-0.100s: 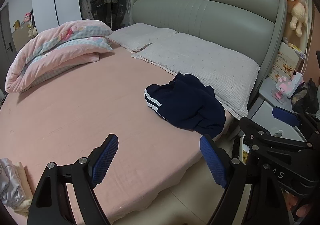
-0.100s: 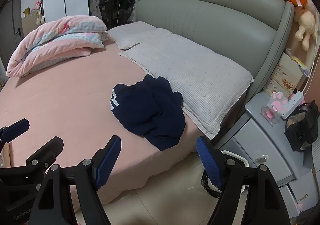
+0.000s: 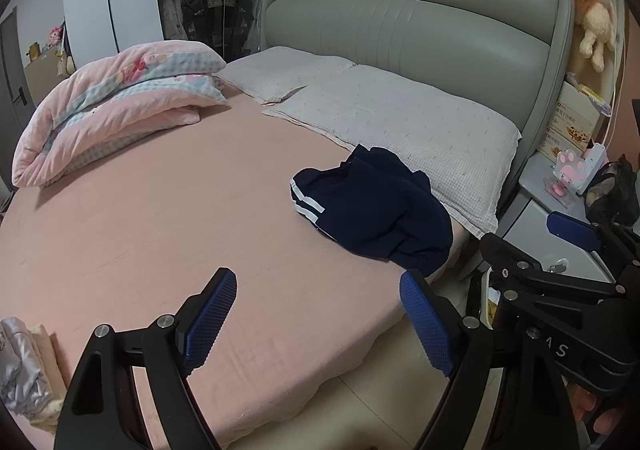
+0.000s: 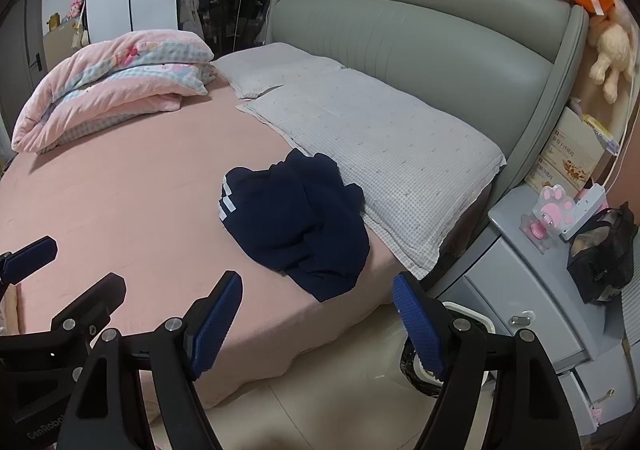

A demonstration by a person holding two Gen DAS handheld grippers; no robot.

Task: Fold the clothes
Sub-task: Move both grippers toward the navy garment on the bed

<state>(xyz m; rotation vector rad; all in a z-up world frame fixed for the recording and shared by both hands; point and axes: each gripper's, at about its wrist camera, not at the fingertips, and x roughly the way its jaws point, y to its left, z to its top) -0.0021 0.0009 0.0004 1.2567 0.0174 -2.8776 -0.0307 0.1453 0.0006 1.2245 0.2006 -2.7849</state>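
Observation:
A crumpled navy garment (image 3: 372,210) (image 4: 292,222) with white stripes at one end lies on the pink bed sheet (image 3: 160,234) (image 4: 100,202), near the bed's right edge and against a grey pillow. My left gripper (image 3: 320,314) is open and empty, held short of the garment over the bed's near edge. My right gripper (image 4: 316,314) is open and empty too, in front of the bed edge below the garment. Each gripper shows at the side of the other's view: the right gripper (image 3: 572,226), the left gripper (image 4: 30,258).
A folded pink quilt (image 3: 112,106) lies at the bed's far left. Two grey pillows (image 4: 380,146) rest against the grey headboard (image 4: 420,26), topped with plush toys. A grey nightstand (image 4: 532,262) with a black bag stands right of the bed. Light folded clothes (image 3: 24,366) sit at the lower left.

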